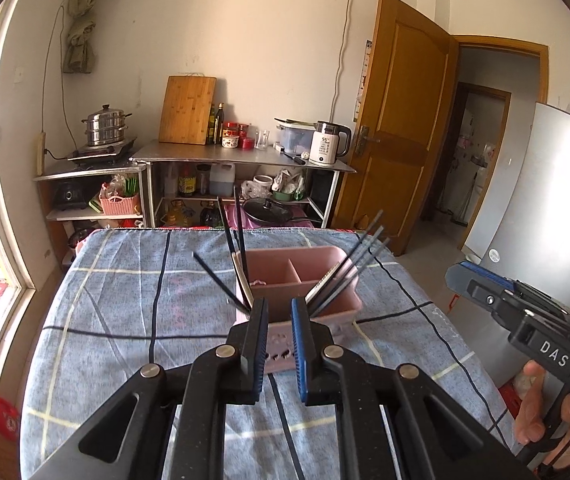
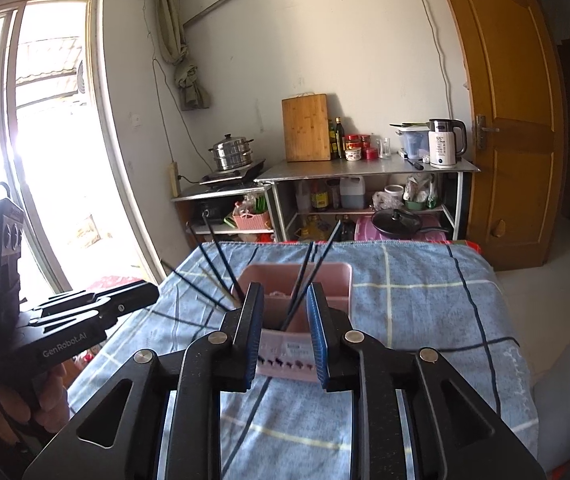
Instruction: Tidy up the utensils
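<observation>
**Both grippers released in front of the pink utensil holder**

A pink utensil holder [image 1: 299,280] stands on the worktop [image 1: 125,300], which is covered by a blue checked cloth. An inner wall divides the holder into compartments. Dark chopsticks [image 1: 361,264] lean out of its right compartment, fanned toward the right; another bunch of chopsticks [image 1: 237,236] leans out of the left side, one stick tilted far over to the left. Their lower ends are hidden inside the holder, so how they rest there cannot be told.

The left gripper [image 1: 279,308] sits just before the holder's near wall, its jaws a little apart with nothing between them. In the left wrist view it covers the holder's near edge and part of the front panel. The right gripper [image 2: 283,294] is also released, its jaws wider, empty, framing the holder and two leaning sticks behind them; whether the pads touch the rim cannot be made out.

Each gripper appears at the other view's edge, cut off, with a person's hand [image 1: 533,408] on its handle. A small pale item inside the holder is too small to identify.
</observation>
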`<state>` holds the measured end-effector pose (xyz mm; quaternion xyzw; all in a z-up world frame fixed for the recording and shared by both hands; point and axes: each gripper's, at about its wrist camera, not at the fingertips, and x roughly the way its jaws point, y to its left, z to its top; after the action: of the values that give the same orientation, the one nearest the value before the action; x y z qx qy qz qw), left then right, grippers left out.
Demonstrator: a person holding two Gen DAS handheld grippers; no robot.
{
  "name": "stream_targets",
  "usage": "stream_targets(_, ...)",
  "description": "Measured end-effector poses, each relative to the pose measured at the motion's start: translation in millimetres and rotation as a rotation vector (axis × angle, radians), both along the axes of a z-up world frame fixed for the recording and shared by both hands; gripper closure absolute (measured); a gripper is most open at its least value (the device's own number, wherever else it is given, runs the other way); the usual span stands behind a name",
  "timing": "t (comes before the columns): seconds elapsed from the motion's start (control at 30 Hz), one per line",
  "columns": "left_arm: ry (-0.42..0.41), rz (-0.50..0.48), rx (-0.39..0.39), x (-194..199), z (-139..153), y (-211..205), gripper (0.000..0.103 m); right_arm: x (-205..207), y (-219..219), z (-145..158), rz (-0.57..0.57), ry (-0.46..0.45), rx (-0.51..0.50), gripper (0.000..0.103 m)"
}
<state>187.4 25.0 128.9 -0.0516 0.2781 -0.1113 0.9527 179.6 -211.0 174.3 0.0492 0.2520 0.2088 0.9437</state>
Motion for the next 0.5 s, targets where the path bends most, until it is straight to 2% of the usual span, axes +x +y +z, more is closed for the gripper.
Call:
stream_targets(0.13,-0.009,0.001,0.012,-29.7,-11.4,-7.5,0.084,-20.7,-3.4,-9.9,-0.008,0.007,-0.007,0.079)
stream_targets(0.5,-0.039,0.05,0.004,-88.0,-37.6,-14.8,0.083,-77.0,-6.5,-36.9,-0.026,0.015,-0.045,0.077)
